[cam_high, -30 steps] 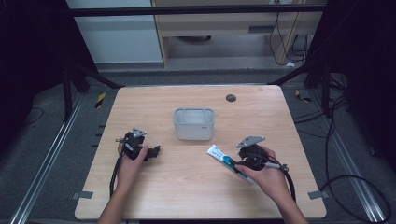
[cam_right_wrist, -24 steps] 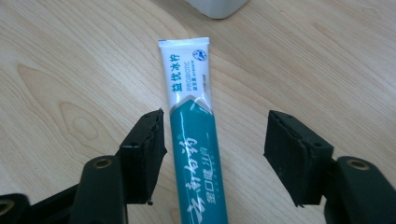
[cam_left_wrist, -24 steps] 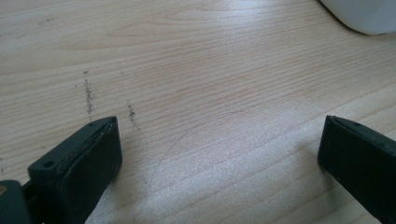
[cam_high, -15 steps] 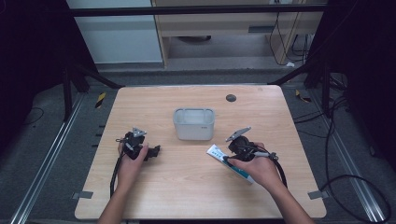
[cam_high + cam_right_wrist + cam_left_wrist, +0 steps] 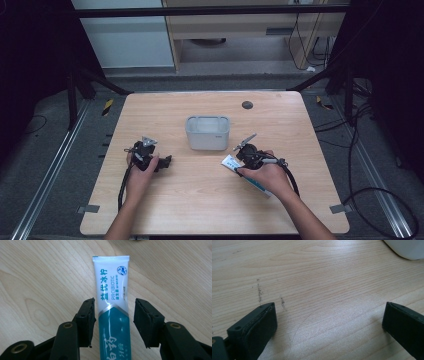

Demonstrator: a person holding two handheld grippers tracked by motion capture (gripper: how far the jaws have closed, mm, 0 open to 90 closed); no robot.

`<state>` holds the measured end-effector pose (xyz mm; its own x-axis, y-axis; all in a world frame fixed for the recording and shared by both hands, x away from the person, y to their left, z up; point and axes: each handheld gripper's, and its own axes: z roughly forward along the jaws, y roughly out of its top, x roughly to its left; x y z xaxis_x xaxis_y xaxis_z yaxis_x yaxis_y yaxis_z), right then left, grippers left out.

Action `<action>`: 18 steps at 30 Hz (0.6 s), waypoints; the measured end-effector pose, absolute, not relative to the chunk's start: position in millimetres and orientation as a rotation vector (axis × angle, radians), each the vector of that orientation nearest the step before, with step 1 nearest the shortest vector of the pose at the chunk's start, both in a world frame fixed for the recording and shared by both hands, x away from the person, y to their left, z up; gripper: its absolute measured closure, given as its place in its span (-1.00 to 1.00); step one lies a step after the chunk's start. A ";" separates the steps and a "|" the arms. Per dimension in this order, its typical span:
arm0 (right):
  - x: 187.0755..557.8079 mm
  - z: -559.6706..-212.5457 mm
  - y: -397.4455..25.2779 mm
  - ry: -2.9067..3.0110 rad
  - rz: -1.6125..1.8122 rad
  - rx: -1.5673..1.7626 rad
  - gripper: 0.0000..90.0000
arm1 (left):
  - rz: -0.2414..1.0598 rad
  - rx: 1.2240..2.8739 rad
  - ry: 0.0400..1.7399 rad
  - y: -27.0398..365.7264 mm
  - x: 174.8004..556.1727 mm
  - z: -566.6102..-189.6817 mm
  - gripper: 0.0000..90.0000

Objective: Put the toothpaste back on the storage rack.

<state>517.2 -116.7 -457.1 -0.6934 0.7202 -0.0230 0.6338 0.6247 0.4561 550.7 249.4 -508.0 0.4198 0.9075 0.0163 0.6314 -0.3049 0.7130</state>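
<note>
Right tongs point(image 5: 113, 315) now straddling the tube point(image 5: 112, 307), jaws parted on either side and not yet closed on it; over the last second they have slid forward along it from its near end. Tube lies flat on the tabletop point(image 5: 200, 200), just right of the bin point(image 5: 207, 132) (a likely destination). Left tongs point(image 5: 329, 322) rest released over bare wood, unmoved. Closing the jaws seems the next step.

Wooden table point(image 5: 200, 200): white tub point(image 5: 207, 132), toothpaste tube point(image 5: 231, 163) flat.
</note>
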 end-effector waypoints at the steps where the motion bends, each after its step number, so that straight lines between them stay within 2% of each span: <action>1: 517.2 -457.1 -116.7 2.644 0.625 1.116 0.15 | 0.564 2.045 1.297 249.3 550.8 -508.0 -1.00; 18: 525.6 -466.4 -110.3 2.694 0.566 1.147 0.20 | 0.562 2.049 1.292 249.1 551.7 -507.9 -1.00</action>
<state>525.6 -110.3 -466.4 -0.6934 0.7205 0.0018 0.6603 0.6345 0.4017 551.7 249.1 -507.9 0.4242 0.9054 0.0172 0.6302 -0.3088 0.7124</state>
